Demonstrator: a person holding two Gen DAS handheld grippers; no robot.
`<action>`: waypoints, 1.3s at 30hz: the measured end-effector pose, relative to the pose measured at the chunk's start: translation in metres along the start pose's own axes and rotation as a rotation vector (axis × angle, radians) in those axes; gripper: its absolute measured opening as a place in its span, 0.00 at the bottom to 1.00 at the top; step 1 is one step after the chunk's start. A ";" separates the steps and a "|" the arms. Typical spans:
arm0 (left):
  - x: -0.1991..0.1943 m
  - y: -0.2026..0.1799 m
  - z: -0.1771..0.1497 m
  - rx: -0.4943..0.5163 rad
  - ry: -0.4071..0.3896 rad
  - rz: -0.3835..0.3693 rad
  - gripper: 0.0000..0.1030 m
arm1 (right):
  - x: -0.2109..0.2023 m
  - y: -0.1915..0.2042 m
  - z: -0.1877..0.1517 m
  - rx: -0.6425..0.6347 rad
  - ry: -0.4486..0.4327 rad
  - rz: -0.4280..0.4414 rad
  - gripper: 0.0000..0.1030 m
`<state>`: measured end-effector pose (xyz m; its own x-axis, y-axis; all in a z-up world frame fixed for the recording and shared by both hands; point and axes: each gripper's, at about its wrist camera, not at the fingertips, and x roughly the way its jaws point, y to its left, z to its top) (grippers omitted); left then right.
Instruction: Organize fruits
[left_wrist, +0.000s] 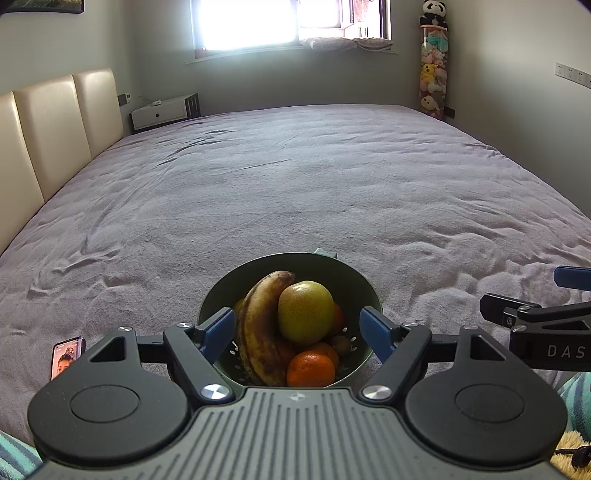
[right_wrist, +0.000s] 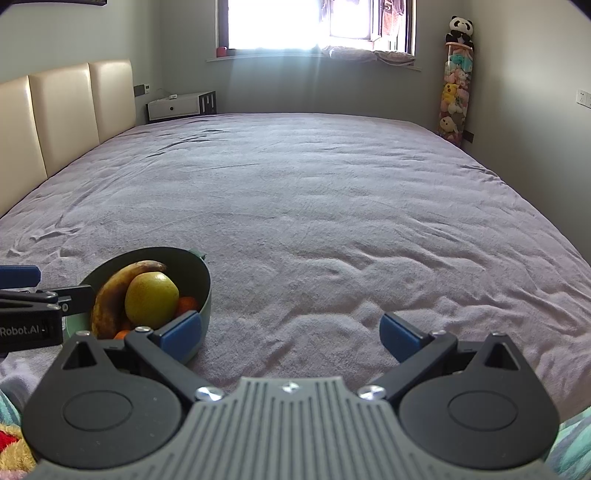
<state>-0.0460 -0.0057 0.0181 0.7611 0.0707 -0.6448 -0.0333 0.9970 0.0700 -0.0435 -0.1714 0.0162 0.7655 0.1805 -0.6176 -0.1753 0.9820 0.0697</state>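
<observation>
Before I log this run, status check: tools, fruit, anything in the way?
Left tool open over the colander. Right tool open, empty, above bare bedspread. Banana, pear, oranges inside. Nothing blocking.

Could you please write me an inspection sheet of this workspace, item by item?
Surface: bed under a wrinkled grey-purple cover.
Job's things: green colander bowl on the bed holding a browned banana, a yellow-green round fruit and oranges; a small brownish fruit lies deeper, kind unclear.
Clutter: phone with lit screen at the near left.
Grippers: left gripper open, poised over the bowl; right gripper open above bare cover, right of the bowl.
Cables: nothing seen.
Surroundings: padded headboard, nightstand, bright window, tube of plush toys.
</observation>
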 end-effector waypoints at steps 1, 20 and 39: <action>0.000 0.000 0.000 0.000 0.000 0.000 0.88 | 0.000 0.000 0.000 -0.001 0.000 0.000 0.96; -0.001 -0.001 0.000 -0.001 0.000 0.000 0.88 | 0.000 0.000 0.000 0.001 0.001 0.000 0.96; -0.003 -0.004 0.000 -0.012 -0.001 -0.008 0.88 | 0.001 0.002 -0.002 0.000 0.005 0.004 0.96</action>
<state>-0.0485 -0.0095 0.0201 0.7621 0.0626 -0.6444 -0.0350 0.9978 0.0556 -0.0446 -0.1694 0.0143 0.7616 0.1840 -0.6214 -0.1781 0.9813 0.0723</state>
